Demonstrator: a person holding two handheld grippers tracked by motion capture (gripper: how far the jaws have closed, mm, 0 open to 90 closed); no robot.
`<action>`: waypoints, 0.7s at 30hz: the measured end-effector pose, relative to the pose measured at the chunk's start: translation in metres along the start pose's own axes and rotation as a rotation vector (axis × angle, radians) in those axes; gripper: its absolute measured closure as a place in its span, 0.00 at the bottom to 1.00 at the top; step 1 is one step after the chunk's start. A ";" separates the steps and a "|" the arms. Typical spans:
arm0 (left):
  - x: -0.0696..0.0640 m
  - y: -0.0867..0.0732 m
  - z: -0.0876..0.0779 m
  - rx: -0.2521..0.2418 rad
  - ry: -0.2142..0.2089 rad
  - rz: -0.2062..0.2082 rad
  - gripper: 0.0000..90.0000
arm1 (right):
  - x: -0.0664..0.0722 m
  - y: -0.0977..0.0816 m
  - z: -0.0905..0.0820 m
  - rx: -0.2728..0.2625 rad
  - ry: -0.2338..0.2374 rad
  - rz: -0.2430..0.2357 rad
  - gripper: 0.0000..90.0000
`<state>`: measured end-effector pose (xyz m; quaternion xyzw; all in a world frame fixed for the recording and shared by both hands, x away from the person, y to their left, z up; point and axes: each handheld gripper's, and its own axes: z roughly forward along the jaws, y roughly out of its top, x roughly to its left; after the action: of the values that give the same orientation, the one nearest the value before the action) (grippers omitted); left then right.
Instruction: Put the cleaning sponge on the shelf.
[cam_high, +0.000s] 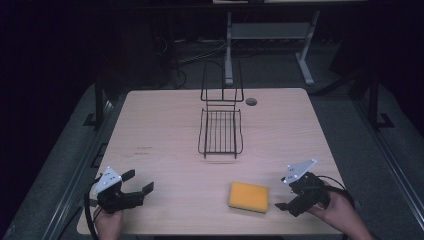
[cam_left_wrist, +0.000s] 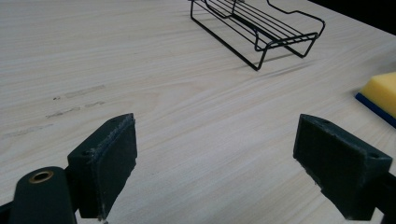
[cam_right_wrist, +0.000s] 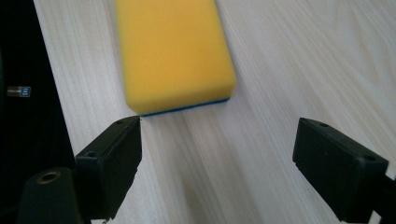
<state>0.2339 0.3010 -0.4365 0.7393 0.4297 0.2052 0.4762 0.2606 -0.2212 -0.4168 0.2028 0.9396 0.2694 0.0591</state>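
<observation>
We hold the right gripper (cam_high: 286, 196), jaws spread, just beside the sponge (cam_high: 249, 196) near the table's (cam_high: 165, 150) front edge, its long axis running straight ahead of them, while our left gripper (cam_high: 141, 182), also spread, is well apart.

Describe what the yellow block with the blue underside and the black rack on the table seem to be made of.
The yellow block with the blue underside looks like a foam sponge: matte, soft rounded edges, and a thin blue layer that is probably a scouring pad. The black rack looks like thin bent metal wire with a dark coating; you see the table through its bars.
</observation>
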 end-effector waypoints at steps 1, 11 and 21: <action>0.000 0.000 0.000 0.000 0.000 0.001 0.14 | 0.000 0.002 0.001 0.006 0.003 -0.006 0.17; -0.001 0.000 0.000 -0.001 0.000 0.002 0.14 | 0.006 0.016 0.009 0.010 0.034 -0.048 0.17; -0.001 0.000 -0.001 -0.002 -0.002 0.003 0.14 | 0.009 0.028 0.016 0.017 0.057 -0.076 0.17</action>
<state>0.2333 0.3008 -0.4359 0.7398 0.4278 0.2055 0.4770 0.2654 -0.1883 -0.4159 0.1599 0.9501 0.2646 0.0407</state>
